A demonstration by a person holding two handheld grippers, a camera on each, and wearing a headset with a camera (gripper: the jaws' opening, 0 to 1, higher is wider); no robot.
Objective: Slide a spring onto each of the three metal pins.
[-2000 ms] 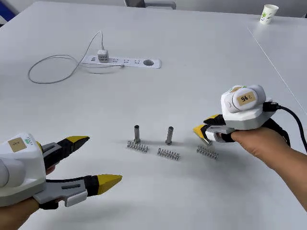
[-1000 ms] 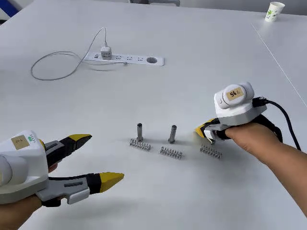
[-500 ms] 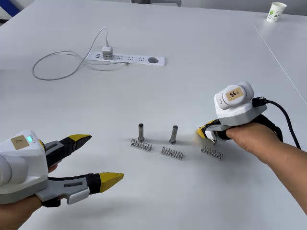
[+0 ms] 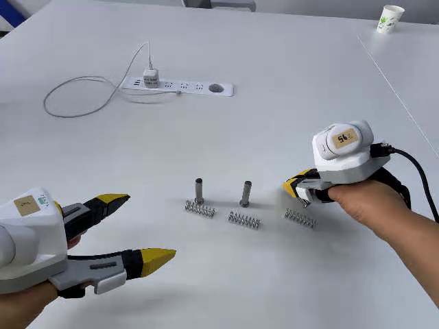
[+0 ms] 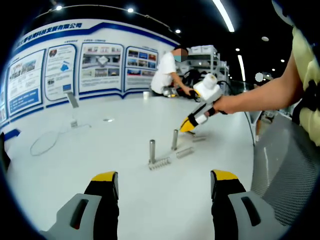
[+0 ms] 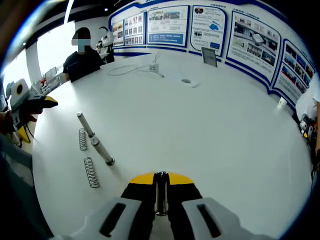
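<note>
Little has shifted over the last two seconds. The black, yellow-tipped left gripper (image 4: 136, 228) still hovers over the near left of the matt white table (image 4: 288, 96), its jaws spread wide and holding nothing. The matching right gripper (image 4: 300, 186) has stayed close above the rightmost spring.

None of the three springs is on a pin yet, so as I judge it the whole task is still ahead.

Going from the left, the first smooth grey steel pin (image 4: 199, 189), a short round post, stands upright and bare. A bright wire coil spring (image 4: 199, 208) lies on its side just in front of its foot. The second steel pin (image 4: 245, 192) stands beside it in the same way, also bare, and its coil spring (image 4: 243, 220) lies just in front of it. Farther right, the third coil spring (image 4: 300, 218) lies alone on the table. The right gripper hangs just above it, clenched on the third steel pin (image 6: 160, 192), which runs lengthwise between the yellow tips.

The springs look alike: open-wound, of thin wire, probably light and apt to roll or flex when pinched. The pins look hard, polished and slippery. Far back lies a white power strip (image 4: 180, 87) with a looping white cable (image 4: 75, 96).
</note>
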